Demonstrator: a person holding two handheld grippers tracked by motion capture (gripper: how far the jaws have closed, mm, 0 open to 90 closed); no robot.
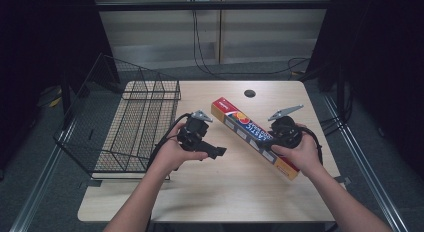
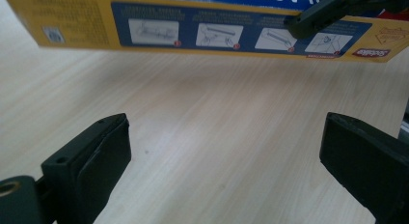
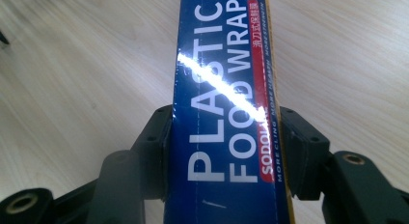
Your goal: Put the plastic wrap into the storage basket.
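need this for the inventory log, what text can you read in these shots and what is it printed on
"PLASTIC FOOD WRAP": top face of the food wrap box.
"SODOLIKE" and "MORE CLING MORE STRENGTH": red strip beside it, small, so the reading is unsure.
Chinese characters on that strip, side-panel step pictures and logo: too small to read.

A black wire basket (image 1: 131, 123) sits on the left part of the light wooden table (image 1: 210, 192), overhanging its left edge, while a small dark round hole (image 1: 250, 93) lies near the table's far edge.
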